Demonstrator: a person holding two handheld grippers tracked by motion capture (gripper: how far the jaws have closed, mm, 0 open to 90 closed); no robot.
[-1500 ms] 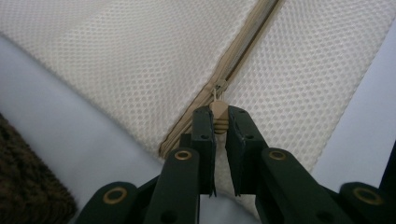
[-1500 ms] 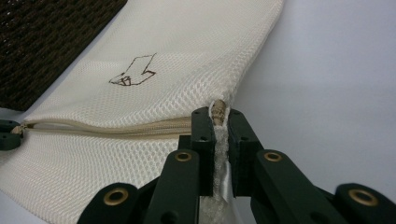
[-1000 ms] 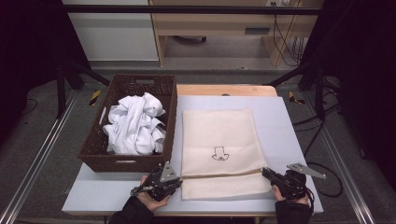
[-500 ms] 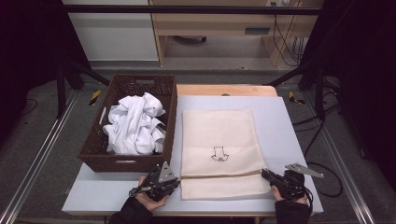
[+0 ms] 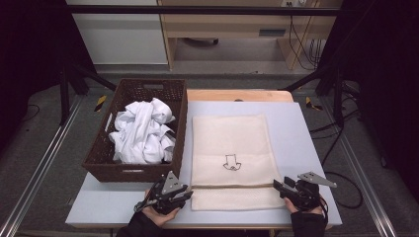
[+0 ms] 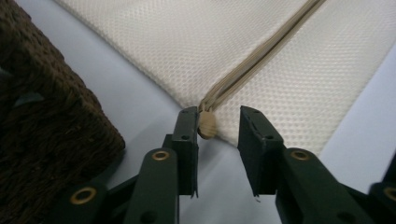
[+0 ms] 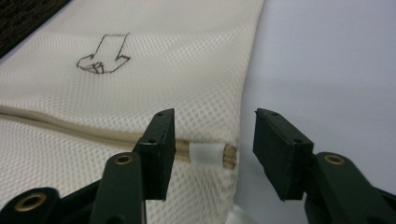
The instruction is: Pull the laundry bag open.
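Observation:
A cream mesh laundry bag [image 5: 231, 148] with a small black arrow drawing lies flat on the pale table, its zip [image 5: 232, 187] running across near the front edge. My left gripper [image 5: 188, 195] is at the zip's left end, open. In the left gripper view a tan bead-like zip pull [image 6: 207, 125] sits between the jaws of that gripper [image 6: 217, 116], close to the left jaw. My right gripper [image 5: 276, 184] is at the zip's right end. In the right gripper view it [image 7: 215, 119] stands open around the white-tabbed zip end [image 7: 212, 153].
A dark wicker basket [image 5: 101, 165] holding crumpled white clothes [image 5: 143, 131] stands left of the bag, its corner close to my left gripper [image 6: 51, 121]. Bare table [image 5: 301, 133] lies right of the bag. A wooden board [image 5: 237, 95] is behind.
My left gripper has eased slightly to the left. The right gripper and the bag have stayed where they were.

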